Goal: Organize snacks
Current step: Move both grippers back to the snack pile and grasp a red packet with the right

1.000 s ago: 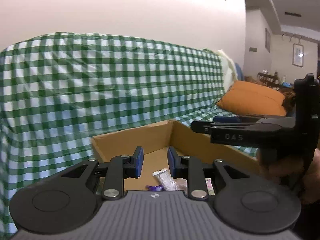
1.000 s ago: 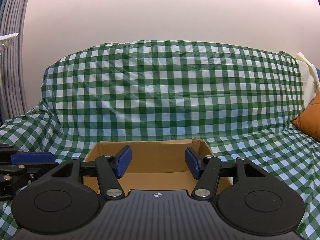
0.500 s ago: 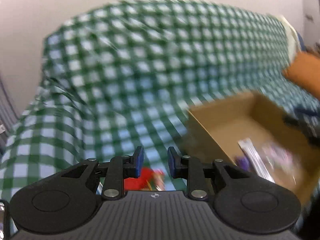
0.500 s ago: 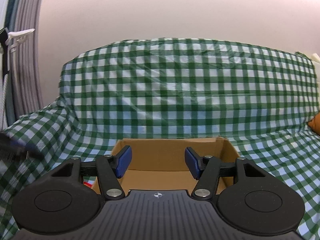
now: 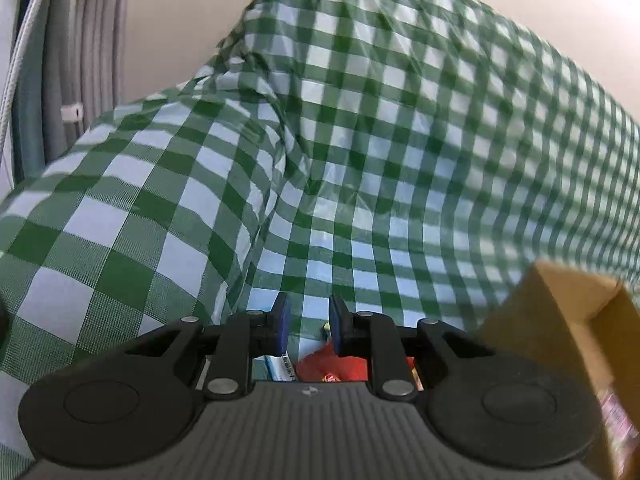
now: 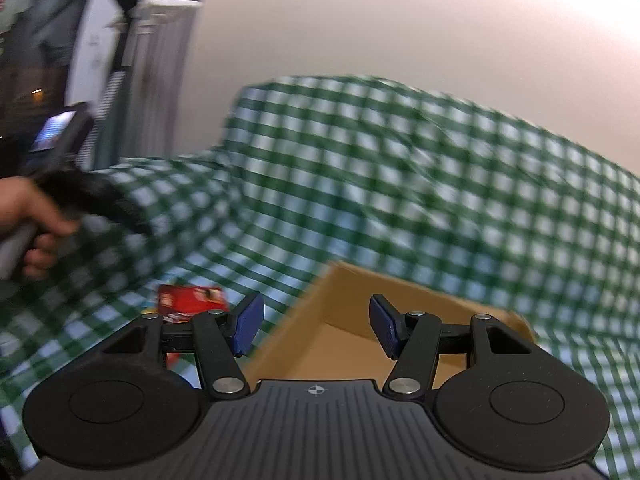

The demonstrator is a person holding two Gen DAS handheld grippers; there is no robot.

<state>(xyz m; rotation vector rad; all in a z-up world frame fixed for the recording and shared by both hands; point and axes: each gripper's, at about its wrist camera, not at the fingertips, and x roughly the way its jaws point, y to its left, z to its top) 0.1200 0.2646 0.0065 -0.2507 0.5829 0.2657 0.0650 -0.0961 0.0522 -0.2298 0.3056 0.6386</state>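
Green-and-white checked cloth [image 5: 360,160] covers the sofa where everything lies, with a pale wall behind it. On that cloth, a red snack packet [image 6: 190,298] lies flat just left of the cardboard box [image 6: 352,320], near the front edge of the seat; its long axis seems to run left to right in the right wrist view, though blur hides which end is the top. In the left wrist view the same packet [image 5: 332,366] shows low between the fingers, beside a smaller white-and-blue wrapper [image 5: 280,366]. The box stands open-topped, likely as the bin for the sorted snacks.

Over these loose snacks the left gripper [image 5: 308,326] points downward, its jaws narrow and closing with nothing pinched between the pads yet, probably lining up for the red packet. Above the box's near left wall the right gripper [image 6: 316,326] is released, jaws wide and empty. At far left, a hand [image 6: 28,224] grips the other tool's handle.
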